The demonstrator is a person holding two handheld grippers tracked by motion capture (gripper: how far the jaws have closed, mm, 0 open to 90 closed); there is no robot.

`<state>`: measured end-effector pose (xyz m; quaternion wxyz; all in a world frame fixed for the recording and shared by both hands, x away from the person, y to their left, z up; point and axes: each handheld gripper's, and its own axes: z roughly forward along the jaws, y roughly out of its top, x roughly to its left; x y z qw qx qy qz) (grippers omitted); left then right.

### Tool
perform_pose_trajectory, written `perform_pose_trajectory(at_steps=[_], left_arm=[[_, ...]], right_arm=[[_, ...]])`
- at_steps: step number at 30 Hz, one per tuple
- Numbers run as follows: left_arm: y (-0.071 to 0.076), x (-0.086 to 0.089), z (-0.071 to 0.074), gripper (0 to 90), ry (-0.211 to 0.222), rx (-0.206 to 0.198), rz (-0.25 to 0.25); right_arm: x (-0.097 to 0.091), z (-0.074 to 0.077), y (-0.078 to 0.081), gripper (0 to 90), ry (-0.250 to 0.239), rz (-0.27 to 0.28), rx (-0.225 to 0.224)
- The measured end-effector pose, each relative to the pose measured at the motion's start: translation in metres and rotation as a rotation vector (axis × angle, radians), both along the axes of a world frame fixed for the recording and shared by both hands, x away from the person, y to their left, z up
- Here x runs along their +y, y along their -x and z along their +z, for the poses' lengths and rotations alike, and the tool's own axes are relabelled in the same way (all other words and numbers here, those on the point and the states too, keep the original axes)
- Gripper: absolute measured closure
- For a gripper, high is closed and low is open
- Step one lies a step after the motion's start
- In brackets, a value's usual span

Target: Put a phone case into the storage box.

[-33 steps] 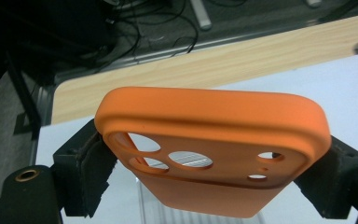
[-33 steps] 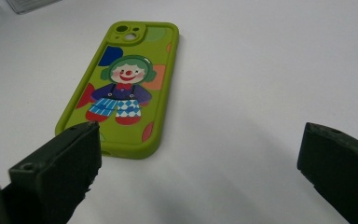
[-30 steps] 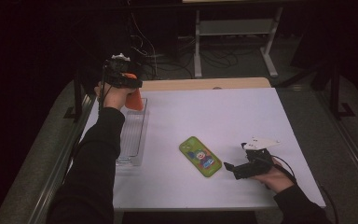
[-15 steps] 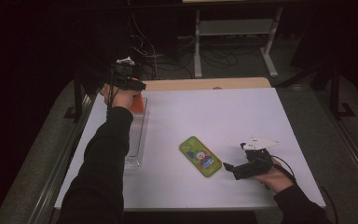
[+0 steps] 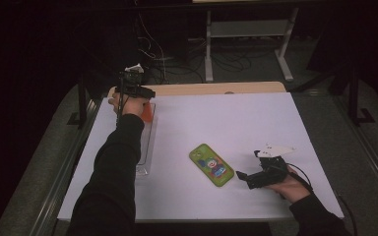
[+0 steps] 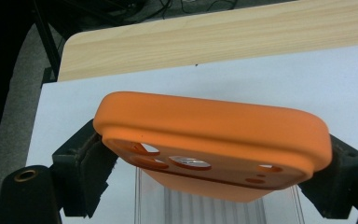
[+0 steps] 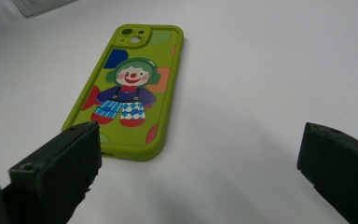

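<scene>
Now left fingers [image 6: 93, 158] clamping orange phone case [image 6: 214, 135], right fingers [image 7: 335, 158] wide apart.

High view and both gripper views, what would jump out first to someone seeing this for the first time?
Probably the orange phone case, clamped by its sides in the left gripper at the white table's far left corner, above a clear tray. Next, the green clown-print phone case lying flat near the table's middle, with the right gripper open just beside it.

Orange phone case [image 6: 214, 135] clamped in left gripper [image 6: 214, 172], above clear tray [image 5: 146, 147].
</scene>
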<state>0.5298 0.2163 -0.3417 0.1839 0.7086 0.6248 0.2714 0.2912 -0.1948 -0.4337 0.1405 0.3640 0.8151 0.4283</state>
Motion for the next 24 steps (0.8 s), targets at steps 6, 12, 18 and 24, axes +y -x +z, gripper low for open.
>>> perform_pose_trajectory(at_steps=[6,12,18,24], left_arm=[[-0.0036,0.0005,-0.0024,14.0,0.017,-0.019,0.005],[-0.0071,0.0017,-0.0062,13.4,0.018,-0.037,0.005],[-0.0076,0.0006,-0.0077,12.5,0.009,-0.055,-0.002],[-0.0080,0.0003,-0.0084,7.9,0.017,-0.060,-0.015]], right_arm=[[-0.0001,-0.0005,-0.0005,0.0,0.003,0.003,-0.003],[0.0004,-0.0008,-0.0004,0.0,0.003,0.002,-0.001],[0.0009,-0.0010,-0.0001,0.0,0.006,0.003,0.006],[0.0011,-0.0012,-0.0002,0.0,0.009,0.007,0.001]])
